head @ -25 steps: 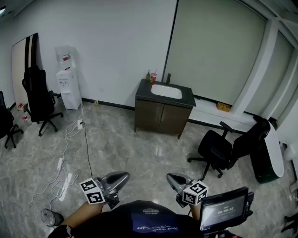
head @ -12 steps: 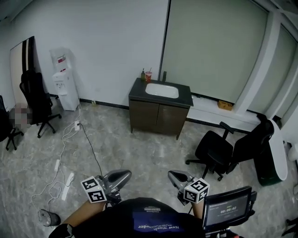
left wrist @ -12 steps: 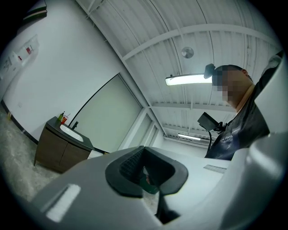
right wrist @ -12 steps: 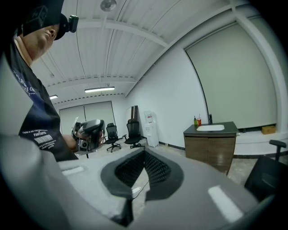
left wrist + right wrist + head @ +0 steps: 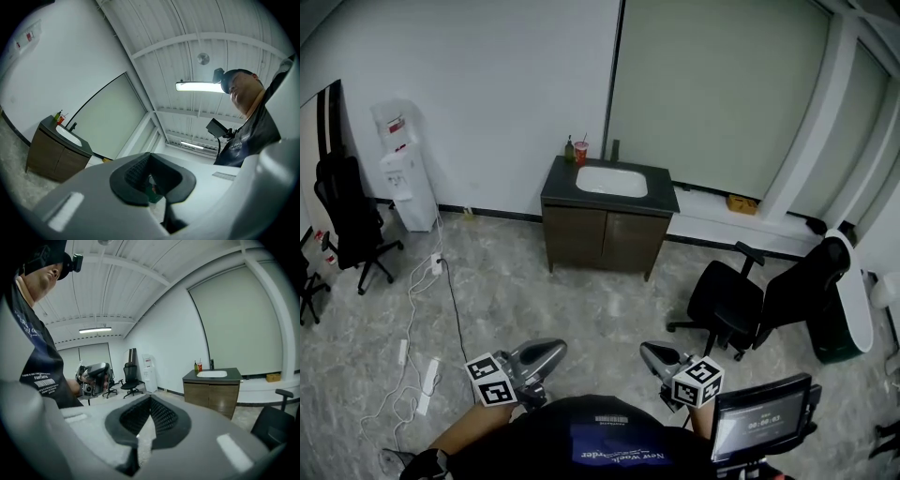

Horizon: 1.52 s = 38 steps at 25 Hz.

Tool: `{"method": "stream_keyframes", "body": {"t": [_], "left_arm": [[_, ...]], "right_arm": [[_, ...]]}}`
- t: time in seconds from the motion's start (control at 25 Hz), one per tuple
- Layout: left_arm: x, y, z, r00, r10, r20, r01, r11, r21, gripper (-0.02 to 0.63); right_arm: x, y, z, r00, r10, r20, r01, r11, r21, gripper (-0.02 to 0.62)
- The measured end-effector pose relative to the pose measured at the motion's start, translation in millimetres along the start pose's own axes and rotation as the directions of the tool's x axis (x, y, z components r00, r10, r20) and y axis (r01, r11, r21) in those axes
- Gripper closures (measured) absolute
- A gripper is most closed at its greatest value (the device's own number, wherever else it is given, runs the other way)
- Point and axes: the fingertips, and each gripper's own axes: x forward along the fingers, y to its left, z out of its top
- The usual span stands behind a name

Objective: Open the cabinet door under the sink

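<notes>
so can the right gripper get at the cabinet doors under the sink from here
Probably not yet. The right gripper is held close to the person, and the cabinet doors stand well across the floor. Nothing blocks the path; the office chair sits off to the right.

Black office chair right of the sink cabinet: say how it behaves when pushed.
The black office chair probably rolls readily: wheeled star base on smooth polished floor. Pushed high on its backrest, it may swivel or tip rather than travel.
</notes>
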Motion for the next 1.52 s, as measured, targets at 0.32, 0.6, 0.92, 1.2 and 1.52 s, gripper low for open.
{"method": "stream_keyframes", "body": {"t": [0.32, 0.6, 0.92, 1.2, 1.52], "left_arm": [[10, 102, 72, 0.997, -0.076, -0.023, 0.076, 0.997, 0.010, 0.606], [4, 186, 117, 0.994, -0.096, -0.048, 0.097, 0.995, 0.009, 0.606], [22, 252, 127, 0.998, -0.048, -0.037, 0.047, 0.999, -0.022, 0.606], [78, 300, 141, 0.999, 0.044, 0.008, -0.044, 0.999, 0.009, 0.606], [151, 341, 156, 0.982, 0.173, 0.078, -0.176, 0.984, 0.026, 0.606]], "right_arm": [[94, -34, 56, 0.997, -0.078, 0.015, 0.078, 0.997, -0.007, 0.594], [179, -56, 82, 0.994, -0.110, 0.010, 0.111, 0.994, -0.004, 0.594], [234, -107, 94, 0.996, -0.081, -0.028, 0.081, 0.997, -0.007, 0.594], [279, -187, 119, 0.999, 0.023, -0.033, -0.025, 0.999, -0.040, 0.594], [314, -278, 162, 0.986, 0.162, -0.038, -0.166, 0.981, -0.102, 0.594]]}}
